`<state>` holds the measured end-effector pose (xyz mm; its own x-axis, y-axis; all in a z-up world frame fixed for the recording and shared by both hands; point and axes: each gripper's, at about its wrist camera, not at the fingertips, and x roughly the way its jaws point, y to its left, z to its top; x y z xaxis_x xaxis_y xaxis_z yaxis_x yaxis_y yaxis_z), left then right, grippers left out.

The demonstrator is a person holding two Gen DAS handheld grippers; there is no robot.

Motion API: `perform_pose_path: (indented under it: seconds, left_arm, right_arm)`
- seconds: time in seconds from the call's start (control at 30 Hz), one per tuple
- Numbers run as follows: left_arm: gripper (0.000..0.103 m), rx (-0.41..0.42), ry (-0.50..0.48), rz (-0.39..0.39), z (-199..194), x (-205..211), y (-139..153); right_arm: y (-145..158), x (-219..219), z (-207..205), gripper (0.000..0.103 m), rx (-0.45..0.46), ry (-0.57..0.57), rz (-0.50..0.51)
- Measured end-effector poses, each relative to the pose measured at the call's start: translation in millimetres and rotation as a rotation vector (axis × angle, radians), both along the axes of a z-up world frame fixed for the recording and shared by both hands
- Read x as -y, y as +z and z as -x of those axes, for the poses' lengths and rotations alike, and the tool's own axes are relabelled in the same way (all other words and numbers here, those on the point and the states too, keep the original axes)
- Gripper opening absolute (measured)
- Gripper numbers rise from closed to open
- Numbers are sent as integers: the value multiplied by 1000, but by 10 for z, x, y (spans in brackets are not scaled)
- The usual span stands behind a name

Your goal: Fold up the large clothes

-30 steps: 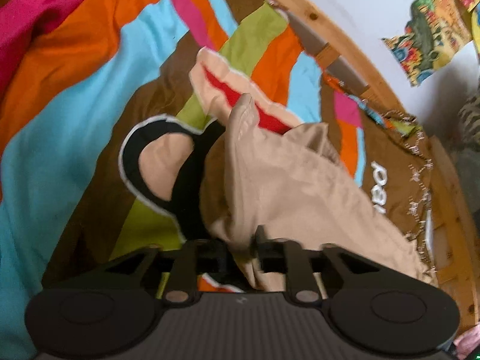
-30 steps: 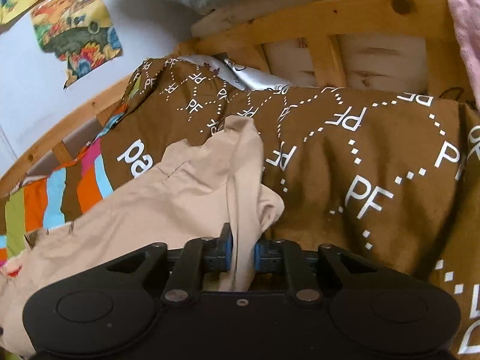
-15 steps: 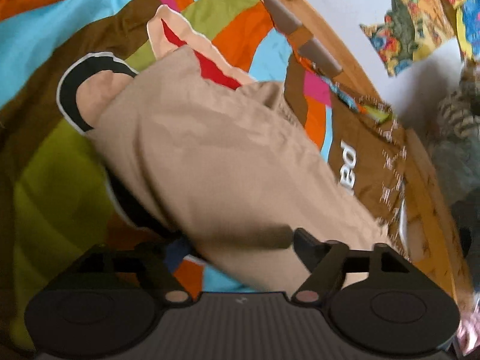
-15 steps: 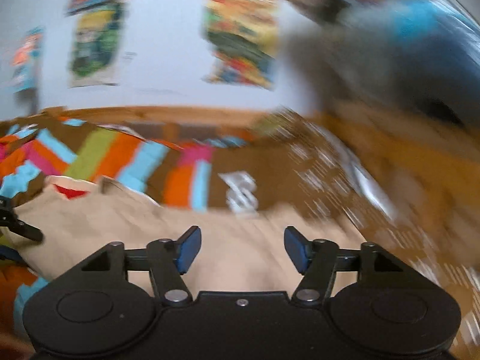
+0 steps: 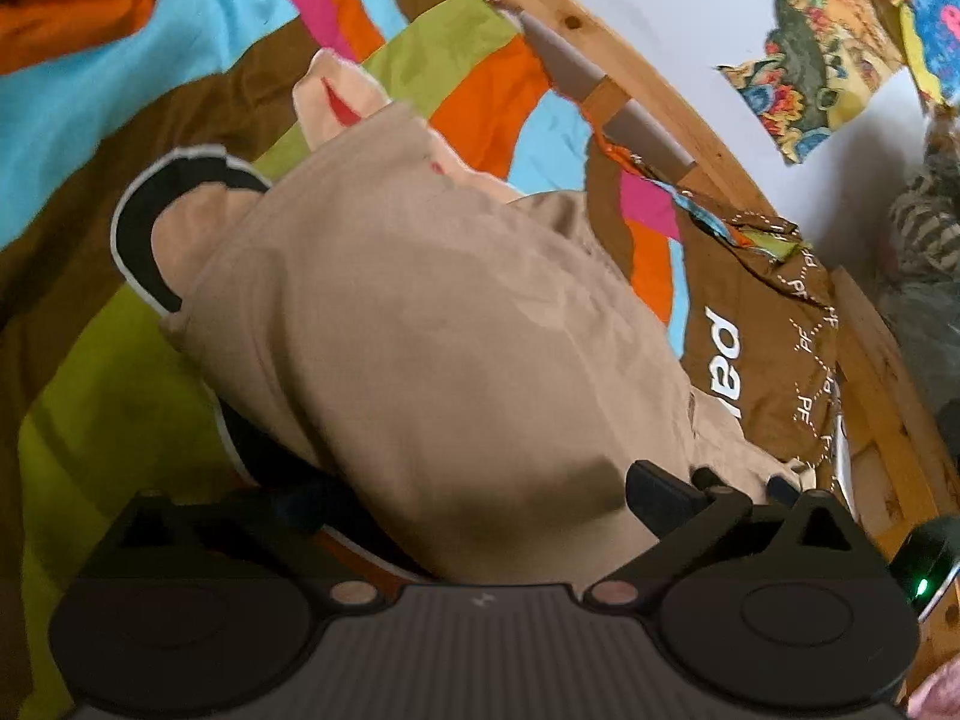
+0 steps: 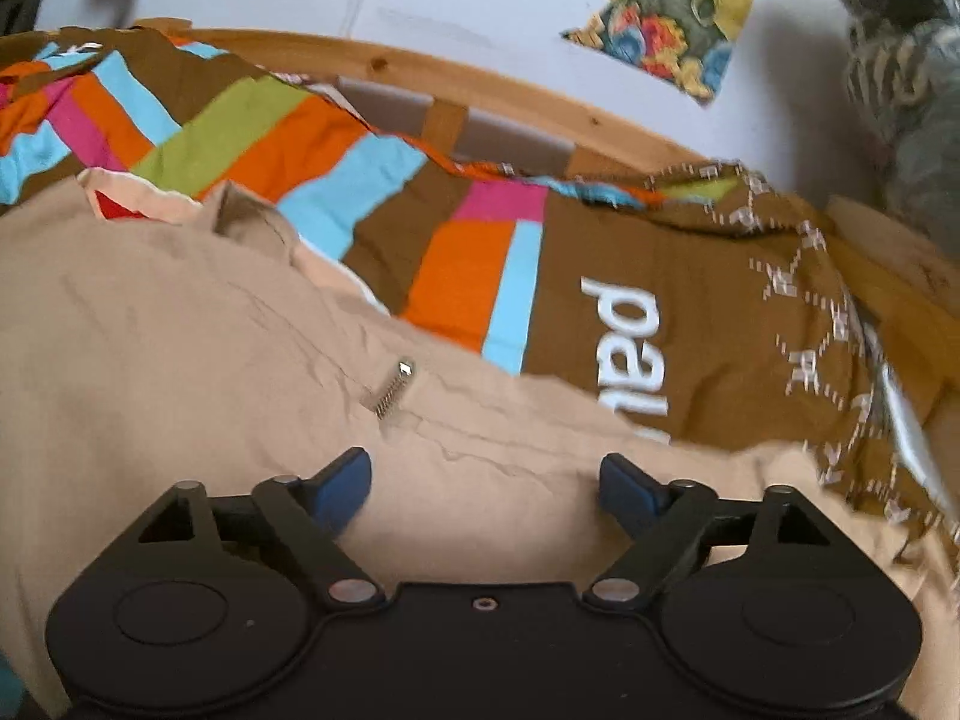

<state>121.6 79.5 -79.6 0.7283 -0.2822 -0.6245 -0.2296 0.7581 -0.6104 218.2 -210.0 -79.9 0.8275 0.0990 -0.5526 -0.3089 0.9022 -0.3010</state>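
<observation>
The bed cover [image 6: 312, 138] with bright stripes is filling most of both views, and a wooden rail [image 6: 516, 90] is running behind it along the wall. On this cover the beige trousers [image 5: 432, 324] are lying in a thick folded bundle, and their long axis is going from near the two grippers away toward the rail. The bundle is lying directly in front of and under both grippers, so neither one looks clearly nearer. The left gripper [image 5: 480, 498] is hanging low over the near end, with its jaws spread wide and holding nothing – one jaw is half hidden by the cloth. The right gripper [image 6: 486, 483] is also standing open and empty, just above the cloth near a small metal zipper [image 6: 393, 390].
</observation>
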Motion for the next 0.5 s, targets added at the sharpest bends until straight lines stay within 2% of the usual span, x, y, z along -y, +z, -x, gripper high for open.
perform_pose_path:
  seconds: [0.17,0.5]
  left_arm:
    - [102,-9,5,30,-75,-49,-85]
    - [102,-11,-4,25,-76,-55,-85]
  right_arm:
    - [-261,74,99,89,88,12,-57]
    - [-223,76,140,94,102,8,-61]
